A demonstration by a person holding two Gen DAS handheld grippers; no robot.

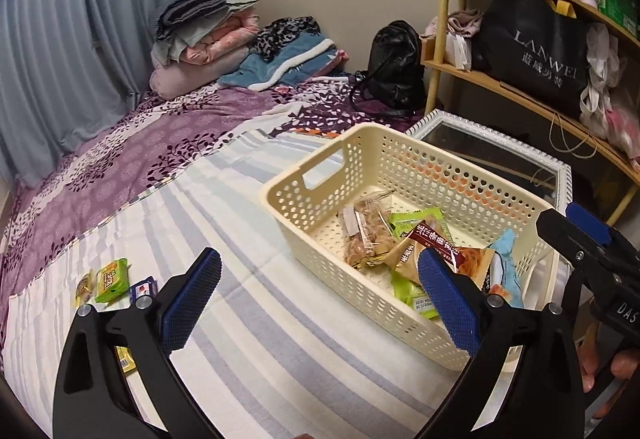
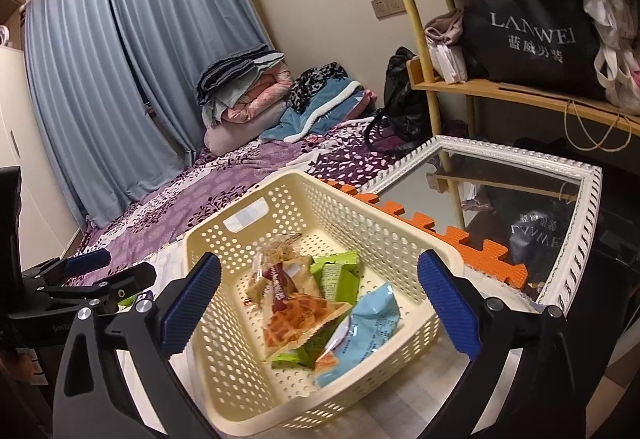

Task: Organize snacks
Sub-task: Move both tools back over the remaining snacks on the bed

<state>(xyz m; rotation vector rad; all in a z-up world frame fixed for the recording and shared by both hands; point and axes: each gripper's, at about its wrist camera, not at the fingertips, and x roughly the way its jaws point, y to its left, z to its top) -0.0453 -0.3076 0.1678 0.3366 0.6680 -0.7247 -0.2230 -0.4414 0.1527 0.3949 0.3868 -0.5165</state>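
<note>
**Snacks in the basket, a few loose on the bed**

The left tool (image 1: 320,303) hangs with its black arms spread wide and nothing between the ribbed blue pads (image 1: 192,303); the right tool (image 2: 320,303) is likewise parted and empty, poised over the near end of the basket (image 2: 224,371); the basket is cream plastic, rectangular, pierced all over with round holes, a slot handle in its far wall, and it rests on the striped sheet (image 1: 248,339) of the bed; inside lie crinkly wrapped snacks in a loose heap: a clear packet of brown pieces (image 1: 366,235), green wrappers (image 2: 340,275), a pale packet with a dark red band (image 2: 298,315), a light blue pouch (image 2: 370,323); left of the basket, well apart on the sheet, sit a small green packet (image 1: 112,279) and other little wrapped sweets; beyond, a purple leaf-print cover (image 1: 132,143), folded blankets (image 1: 208,27), a black bag (image 1: 396,67); at right, a white-framed mirror (image 2: 576,235) and curved wooden shelves (image 2: 516,91).
</note>
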